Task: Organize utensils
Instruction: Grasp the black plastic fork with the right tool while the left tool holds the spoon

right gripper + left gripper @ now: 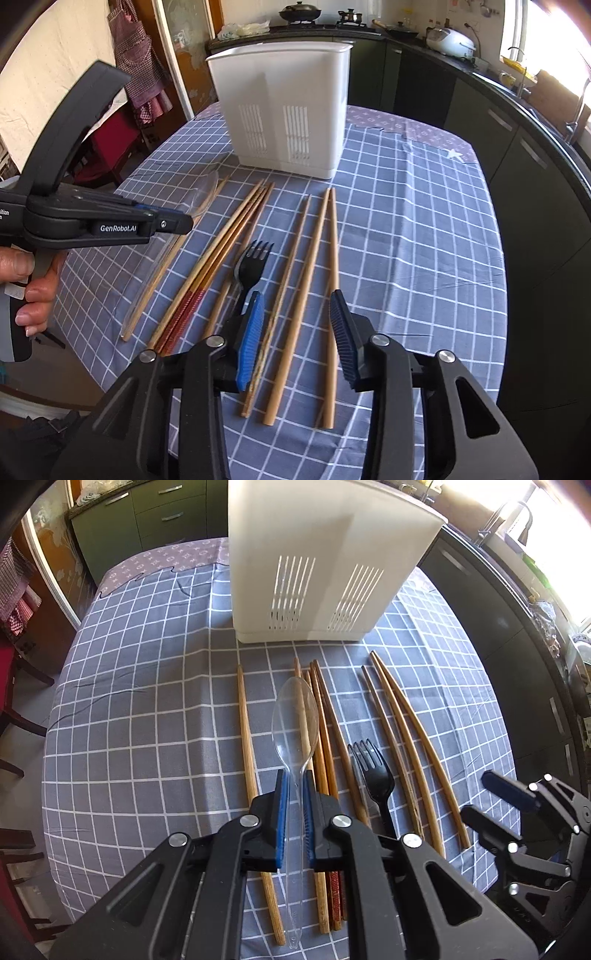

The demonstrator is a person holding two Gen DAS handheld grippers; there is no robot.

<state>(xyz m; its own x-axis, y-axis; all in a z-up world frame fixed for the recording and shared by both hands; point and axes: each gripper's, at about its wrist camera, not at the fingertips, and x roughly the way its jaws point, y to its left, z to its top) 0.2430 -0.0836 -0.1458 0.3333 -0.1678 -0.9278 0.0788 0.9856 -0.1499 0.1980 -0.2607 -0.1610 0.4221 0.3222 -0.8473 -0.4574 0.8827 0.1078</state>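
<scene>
My left gripper (295, 779) is shut on a clear plastic spoon (295, 716), held above the table with its bowl pointing toward the white slotted utensil holder (325, 565). In the right wrist view the left gripper (184, 221) and the spoon (203, 195) show at the left. Several wooden chopsticks (245, 734) and a black plastic fork (373, 771) lie on the checked tablecloth. My right gripper (297, 299) is open above three chopsticks (306, 273), with the fork (253, 262) just left of it. It also shows in the left wrist view (495, 797).
The table wears a blue-grey checked cloth (406, 240). The holder (284, 107) stands at the table's far side. Dark kitchen cabinets (517, 155) run along the right. Chairs (14, 716) stand at the left.
</scene>
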